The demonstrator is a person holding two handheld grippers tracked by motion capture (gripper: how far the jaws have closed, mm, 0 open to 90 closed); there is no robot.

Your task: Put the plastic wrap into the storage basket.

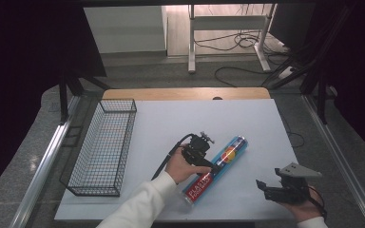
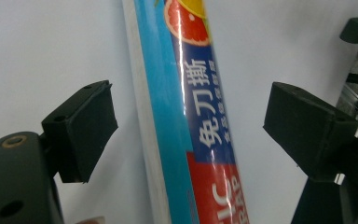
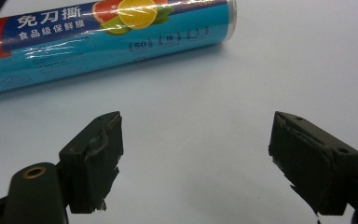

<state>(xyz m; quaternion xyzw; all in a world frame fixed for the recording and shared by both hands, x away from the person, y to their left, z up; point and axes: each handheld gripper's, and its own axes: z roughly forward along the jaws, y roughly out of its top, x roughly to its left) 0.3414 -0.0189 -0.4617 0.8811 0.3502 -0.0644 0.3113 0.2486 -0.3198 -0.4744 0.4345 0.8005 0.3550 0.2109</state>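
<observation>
I have the left gripper (image 1: 212,167) over the plastic wrap roll (image 1: 217,167), which lies flat on the white table (image 1: 171,123), well apart from the wire basket (image 1: 105,147). Its 2 jaws stand wide with the roll between them, not touching. I judge this is the approach step; next I must lower and close. The right gripper (image 1: 262,187) rests open, holding nothing.

There is one roll of plastic wrap (image 1: 216,168) on the table. There is one wire basket (image 1: 105,147). There are two grippers.
</observation>
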